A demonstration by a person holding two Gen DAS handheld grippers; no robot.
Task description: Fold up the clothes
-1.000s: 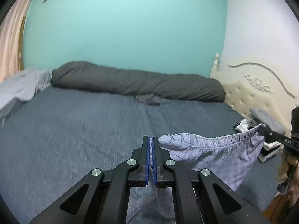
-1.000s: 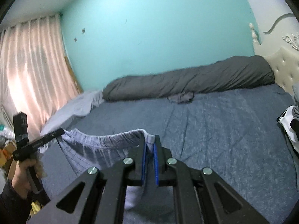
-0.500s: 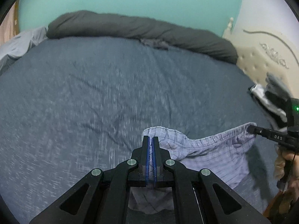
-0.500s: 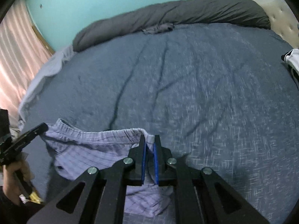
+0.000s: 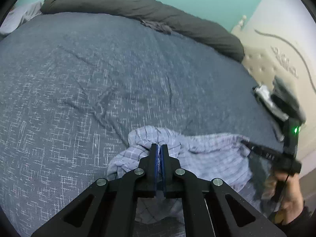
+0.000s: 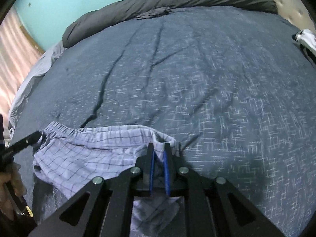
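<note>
Left gripper (image 5: 159,148) is clamped tight on one end of the checked shorts (image 6: 88,150), which lie bunched on the blue bed (image 6: 197,79) right beneath it. Right gripper (image 6: 159,146) sits parted around the waistband's other end, fabric between its fingers.

Hardly any readable text.
Only blurred white lettering on the right gripper (image 5: 244,142) finger, illegible here.

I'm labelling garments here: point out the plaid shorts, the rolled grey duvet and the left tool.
plaid shorts (image 6: 83,154): right wrist view, flat front panel.
rolled grey duvet (image 5: 122,6): left wrist view, upper surface.
left tool (image 5: 159,148): left wrist view, between fingertips.
</note>
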